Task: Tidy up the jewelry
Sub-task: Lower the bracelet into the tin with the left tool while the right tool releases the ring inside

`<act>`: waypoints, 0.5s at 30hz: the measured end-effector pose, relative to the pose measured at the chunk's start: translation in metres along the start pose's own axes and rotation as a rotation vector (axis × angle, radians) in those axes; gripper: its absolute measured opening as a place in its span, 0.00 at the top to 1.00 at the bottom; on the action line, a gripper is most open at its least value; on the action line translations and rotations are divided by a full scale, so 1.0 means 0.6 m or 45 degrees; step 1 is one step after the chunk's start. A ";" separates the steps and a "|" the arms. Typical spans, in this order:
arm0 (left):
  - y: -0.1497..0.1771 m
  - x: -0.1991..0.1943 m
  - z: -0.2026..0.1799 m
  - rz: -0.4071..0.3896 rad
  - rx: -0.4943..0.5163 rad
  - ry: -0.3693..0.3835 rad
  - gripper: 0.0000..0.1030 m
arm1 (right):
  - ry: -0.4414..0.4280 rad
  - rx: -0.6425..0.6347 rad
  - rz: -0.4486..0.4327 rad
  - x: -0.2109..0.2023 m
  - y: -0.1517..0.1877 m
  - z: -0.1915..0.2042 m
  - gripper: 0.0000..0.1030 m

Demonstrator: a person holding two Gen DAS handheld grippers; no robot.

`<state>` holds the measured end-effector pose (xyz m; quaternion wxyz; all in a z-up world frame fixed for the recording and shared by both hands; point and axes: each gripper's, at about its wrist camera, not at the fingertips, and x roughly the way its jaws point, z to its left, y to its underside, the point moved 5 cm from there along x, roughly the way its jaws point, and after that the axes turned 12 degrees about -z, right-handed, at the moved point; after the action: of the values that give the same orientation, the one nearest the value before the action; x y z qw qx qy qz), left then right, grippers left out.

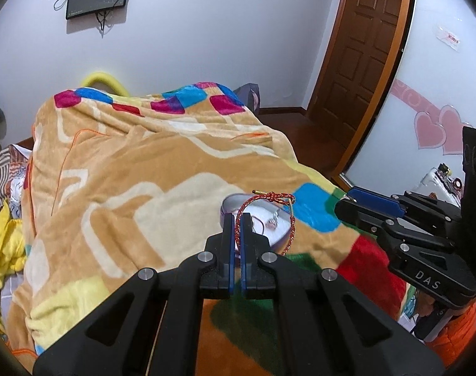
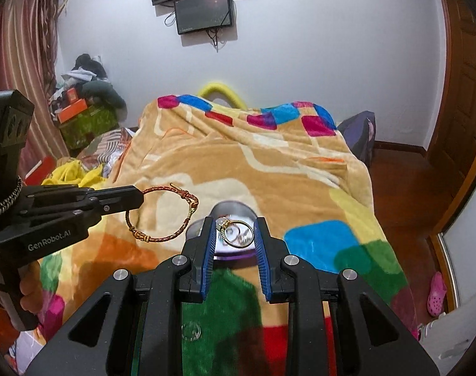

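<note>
Bed covered by a patterned blanket [image 2: 238,163], soft and uneven, so the round tin [image 2: 235,216] near its front edge sits on shaky ground; a bump from either claw could tip it and spill the small pieces inside. Left claw [image 1: 237,219] is clenched on a red braided bracelet [image 1: 266,219], pinched at one spot only, the loop dangling free above the tin; a swing could snag it on the tin rim or slip it out. Right claw [image 2: 233,235] is partly closed with a gold ring [image 2: 238,235] between its pads, directly over the tin. Whether the ring is firmly pinched, cannot tell; loose grip means it drops into blanket folds.
</note>
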<state>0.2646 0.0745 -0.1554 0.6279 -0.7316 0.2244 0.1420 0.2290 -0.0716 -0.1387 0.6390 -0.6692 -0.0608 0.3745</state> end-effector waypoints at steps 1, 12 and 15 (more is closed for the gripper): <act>-0.002 0.005 0.001 -0.002 -0.001 -0.001 0.99 | -0.001 0.001 -0.002 0.003 -0.002 -0.001 0.78; 0.013 0.075 0.013 0.069 0.015 -0.013 0.99 | -0.035 0.016 0.015 0.046 -0.003 -0.001 0.78; 0.021 0.093 0.014 0.100 0.016 -0.003 0.99 | -0.043 0.010 0.042 0.061 0.004 -0.002 0.78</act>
<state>0.3069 0.0730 -0.1952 0.6267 -0.7181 0.2532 0.1659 0.2550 -0.0521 -0.1564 0.6343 -0.6612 -0.0591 0.3963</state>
